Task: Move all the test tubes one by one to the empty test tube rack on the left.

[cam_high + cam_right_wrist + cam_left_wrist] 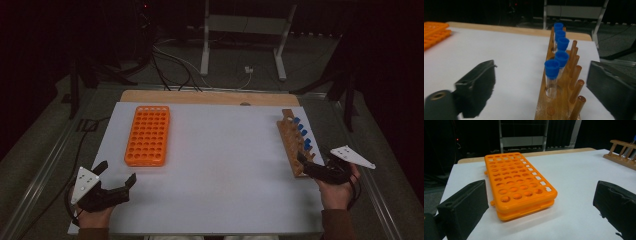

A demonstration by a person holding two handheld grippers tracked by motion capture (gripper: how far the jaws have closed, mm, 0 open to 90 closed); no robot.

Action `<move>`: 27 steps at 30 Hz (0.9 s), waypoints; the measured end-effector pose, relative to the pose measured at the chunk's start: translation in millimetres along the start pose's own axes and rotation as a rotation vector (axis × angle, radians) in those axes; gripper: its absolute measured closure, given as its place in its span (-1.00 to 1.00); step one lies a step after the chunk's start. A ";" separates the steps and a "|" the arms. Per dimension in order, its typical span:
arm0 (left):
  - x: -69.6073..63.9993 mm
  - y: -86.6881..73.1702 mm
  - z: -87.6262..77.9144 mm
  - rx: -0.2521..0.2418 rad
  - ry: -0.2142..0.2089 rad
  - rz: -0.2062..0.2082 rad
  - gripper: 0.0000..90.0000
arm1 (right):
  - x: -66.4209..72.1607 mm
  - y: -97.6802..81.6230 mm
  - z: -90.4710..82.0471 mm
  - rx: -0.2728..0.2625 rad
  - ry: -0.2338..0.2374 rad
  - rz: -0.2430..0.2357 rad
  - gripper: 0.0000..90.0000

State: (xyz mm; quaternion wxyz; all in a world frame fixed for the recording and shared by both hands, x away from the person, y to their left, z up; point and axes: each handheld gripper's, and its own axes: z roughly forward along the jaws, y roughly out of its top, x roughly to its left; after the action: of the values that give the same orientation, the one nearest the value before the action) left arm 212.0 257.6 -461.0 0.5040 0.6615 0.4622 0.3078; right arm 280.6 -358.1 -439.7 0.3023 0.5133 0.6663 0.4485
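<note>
An orange tube rack [147, 135] with many empty holes lies on the left of the white sheet [220, 165]. It is also seen in the left gripper view [519, 187]. My left gripper [119, 172] stands open at the near left corner, short of that rack, with nothing between its jaws [540, 187]. A wooden rack [292, 145] at the right edge holds several clear tubes with blue caps [552, 68]. My right gripper [315, 159] is open at the rack's near end. In the right gripper view its jaws straddle the nearest tube [542, 72] without touching it.
The sheet covers a wooden tabletop whose far edge [210, 96] shows. Beyond it, white stand legs [205, 50] and cables [175, 65] lie on the dark floor. A metal rail [45, 165] runs along the table's left side. Bare sheet lies between the two racks.
</note>
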 end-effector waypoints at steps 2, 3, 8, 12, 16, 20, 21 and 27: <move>-0.1 -0.2 0.4 0.001 0.000 0.000 -0.99 | -1.4 -0.9 6.0 0.022 0.002 -0.003 -0.67; -0.2 -0.3 0.5 0.002 0.000 0.000 -0.99 | -1.6 -1.6 9.2 0.036 -0.005 -0.006 -0.64; -0.8 -0.5 0.7 0.003 -0.002 0.003 -0.99 | -2.3 -4.7 20.9 0.072 -0.070 -0.003 -0.38; 0.0 -0.5 0.2 0.000 0.000 -0.001 -0.99 | -2.4 -6.6 23.4 0.071 -0.111 -0.004 -0.04; -0.1 -0.5 0.0 0.000 -0.001 0.000 -0.99 | -4.1 -8.5 26.9 0.086 -0.121 0.006 0.06; -0.4 -0.5 0.2 0.001 0.000 0.000 -0.99 | -3.5 -9.7 30.0 0.100 -0.141 -0.005 0.24; -0.3 -0.5 0.2 0.001 0.000 0.001 -0.99 | -3.1 -9.8 29.8 0.097 -0.139 -0.004 0.32; 0.1 -0.4 -0.5 -0.002 -0.001 -0.002 -0.99 | -1.4 -10.7 28.9 0.090 -0.161 -0.001 0.52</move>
State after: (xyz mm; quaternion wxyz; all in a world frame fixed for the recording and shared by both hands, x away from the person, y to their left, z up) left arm 211.5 258.0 -461.2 0.5053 0.6607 0.4622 0.3074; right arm 301.6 -351.8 -461.5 0.3315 0.5606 0.6596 0.3752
